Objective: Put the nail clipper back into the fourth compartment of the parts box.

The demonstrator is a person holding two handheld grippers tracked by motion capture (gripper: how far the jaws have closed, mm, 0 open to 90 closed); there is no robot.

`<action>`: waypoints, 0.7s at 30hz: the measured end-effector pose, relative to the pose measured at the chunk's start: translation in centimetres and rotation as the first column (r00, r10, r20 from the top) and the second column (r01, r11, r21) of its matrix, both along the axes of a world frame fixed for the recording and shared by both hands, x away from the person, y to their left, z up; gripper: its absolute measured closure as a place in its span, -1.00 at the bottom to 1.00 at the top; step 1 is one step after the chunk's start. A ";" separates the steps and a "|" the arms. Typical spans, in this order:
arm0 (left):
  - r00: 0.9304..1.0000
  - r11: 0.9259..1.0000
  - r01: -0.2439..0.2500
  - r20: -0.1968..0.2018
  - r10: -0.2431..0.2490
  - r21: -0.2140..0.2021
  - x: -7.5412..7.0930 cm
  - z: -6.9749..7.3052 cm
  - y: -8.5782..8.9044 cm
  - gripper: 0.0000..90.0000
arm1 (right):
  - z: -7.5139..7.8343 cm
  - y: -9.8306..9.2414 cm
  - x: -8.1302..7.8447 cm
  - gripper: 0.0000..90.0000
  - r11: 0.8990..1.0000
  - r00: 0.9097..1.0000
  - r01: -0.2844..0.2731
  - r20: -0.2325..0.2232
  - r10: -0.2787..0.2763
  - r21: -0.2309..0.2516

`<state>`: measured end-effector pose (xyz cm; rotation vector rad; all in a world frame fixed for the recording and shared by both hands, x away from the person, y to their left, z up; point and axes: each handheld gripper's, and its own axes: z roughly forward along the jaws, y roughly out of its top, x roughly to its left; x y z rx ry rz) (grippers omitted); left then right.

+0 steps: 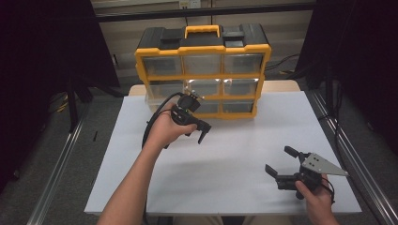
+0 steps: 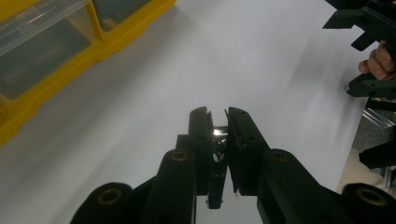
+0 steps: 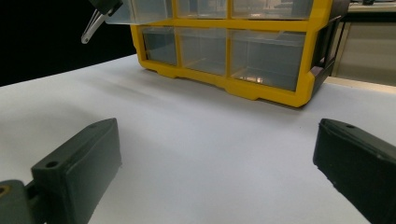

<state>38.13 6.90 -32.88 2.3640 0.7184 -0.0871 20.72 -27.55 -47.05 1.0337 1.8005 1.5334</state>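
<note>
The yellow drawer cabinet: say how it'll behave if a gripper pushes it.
The cabinet would probably slide rather than tip: its base sits flat on the smooth table. It looks light, being plastic with seemingly near-empty clear drawers. A high push might rock it backward.

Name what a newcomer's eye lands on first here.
The yellow-and-black drawer organizer at the far edge of the white table. In front of it, the left gripper has its fingers pinched on a small shiny metal piece; the right gripper sits open, near right.
</note>
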 end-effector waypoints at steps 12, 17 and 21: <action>1.000 1.000 -0.013 -0.002 0.013 0.004 0.8 1.6 0.2 0.79 | 0.0 0.0 0.0 -0.99 1.000 1.000 0.001 0.000 -0.001 0.001; 1.000 1.000 -0.004 0.007 0.004 0.019 1.2 2.5 0.2 0.79 | 0.0 -0.1 0.1 -0.99 1.000 1.000 0.002 0.002 -0.002 -0.001; 1.000 1.000 -0.008 0.010 0.007 0.017 1.5 3.3 0.2 0.79 | 0.0 -0.1 0.0 -0.99 1.000 1.000 0.006 -0.001 -0.006 0.004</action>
